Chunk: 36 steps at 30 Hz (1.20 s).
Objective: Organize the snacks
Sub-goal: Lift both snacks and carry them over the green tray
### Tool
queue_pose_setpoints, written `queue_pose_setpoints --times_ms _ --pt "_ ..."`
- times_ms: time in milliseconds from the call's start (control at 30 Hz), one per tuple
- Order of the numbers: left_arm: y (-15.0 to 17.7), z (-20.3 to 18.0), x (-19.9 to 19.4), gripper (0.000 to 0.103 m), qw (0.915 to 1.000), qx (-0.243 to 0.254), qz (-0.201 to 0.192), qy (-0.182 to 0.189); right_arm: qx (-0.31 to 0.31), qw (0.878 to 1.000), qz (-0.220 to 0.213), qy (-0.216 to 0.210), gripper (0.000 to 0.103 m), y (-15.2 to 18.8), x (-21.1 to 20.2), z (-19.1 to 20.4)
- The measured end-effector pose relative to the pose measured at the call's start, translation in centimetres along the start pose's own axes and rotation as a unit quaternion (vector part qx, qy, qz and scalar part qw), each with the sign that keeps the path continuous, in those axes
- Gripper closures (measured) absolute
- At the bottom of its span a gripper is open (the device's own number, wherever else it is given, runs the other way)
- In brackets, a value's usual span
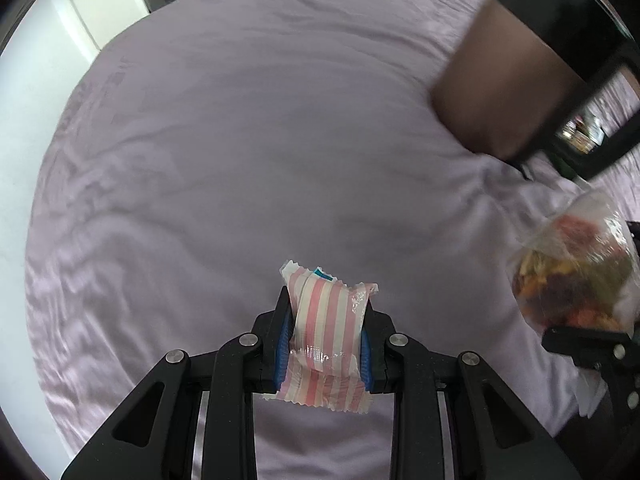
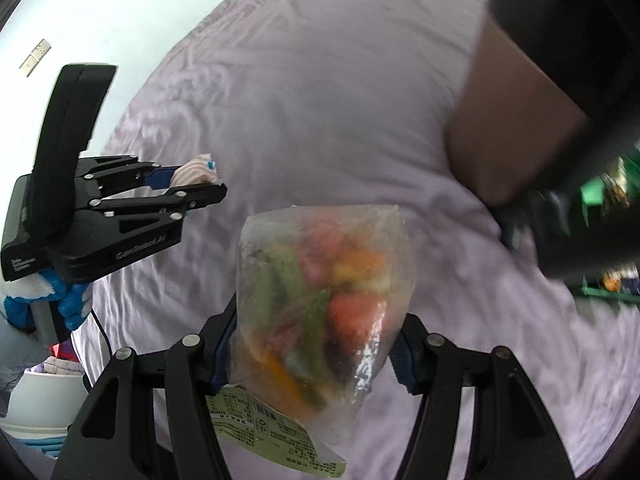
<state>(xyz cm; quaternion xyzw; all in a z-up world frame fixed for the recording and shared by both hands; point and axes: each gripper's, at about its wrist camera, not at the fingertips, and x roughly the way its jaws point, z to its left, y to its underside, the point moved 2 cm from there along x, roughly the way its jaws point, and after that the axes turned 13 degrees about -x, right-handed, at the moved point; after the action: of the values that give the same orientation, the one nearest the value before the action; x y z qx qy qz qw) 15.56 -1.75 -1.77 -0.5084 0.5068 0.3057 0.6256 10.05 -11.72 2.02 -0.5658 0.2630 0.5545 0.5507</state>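
Observation:
My left gripper (image 1: 326, 332) is shut on a pink-and-white striped snack packet (image 1: 328, 320), held above the lilac cloth. It also shows in the right wrist view (image 2: 200, 188), at the left, with the striped packet (image 2: 198, 174) between its tips. My right gripper (image 2: 316, 332) is shut on a clear bag of mixed dried vegetable chips (image 2: 320, 300) with a green label at its bottom. That bag (image 1: 576, 276) appears at the right edge of the left wrist view.
A lilac wrinkled cloth (image 1: 260, 140) covers the surface. A black-framed container with a brown side (image 1: 512, 80) stands at the upper right, with snack items inside (image 2: 612, 188). A white bucket (image 2: 36, 400) stands on the floor at the left.

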Motion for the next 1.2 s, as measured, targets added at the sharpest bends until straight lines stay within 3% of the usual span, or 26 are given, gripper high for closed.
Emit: queue_pose_setpoints --times_ms 367,533,633,800,1000,1200 --pt "1.2 -11.3 -2.7 0.079 0.9941 0.082 0.026 0.066 0.080 0.995 0.023 0.054 0.076 7.5 -5.2 -7.4" --pt "1.3 -18.2 -4.2 0.079 0.9835 0.137 0.028 0.115 0.129 0.986 0.004 0.103 0.076 10.4 -9.3 -12.8" --pt "1.4 -23.0 -5.3 0.079 0.9730 0.174 0.027 0.149 0.146 0.980 -0.012 0.132 0.076 11.5 -11.8 -16.0" --pt "0.2 -29.4 -6.3 0.079 0.9622 0.197 0.024 0.187 0.157 0.971 -0.041 0.174 0.076 12.4 -15.3 -21.1" --pt "-5.4 -35.2 -5.3 0.079 0.9720 0.148 -0.011 0.182 0.137 0.964 -0.076 0.217 0.076 11.0 -17.7 -27.3" --pt "-13.1 -38.3 -1.4 0.079 0.9875 0.067 -0.074 0.122 0.114 0.959 -0.109 0.234 0.076 7.7 -17.1 -32.8"
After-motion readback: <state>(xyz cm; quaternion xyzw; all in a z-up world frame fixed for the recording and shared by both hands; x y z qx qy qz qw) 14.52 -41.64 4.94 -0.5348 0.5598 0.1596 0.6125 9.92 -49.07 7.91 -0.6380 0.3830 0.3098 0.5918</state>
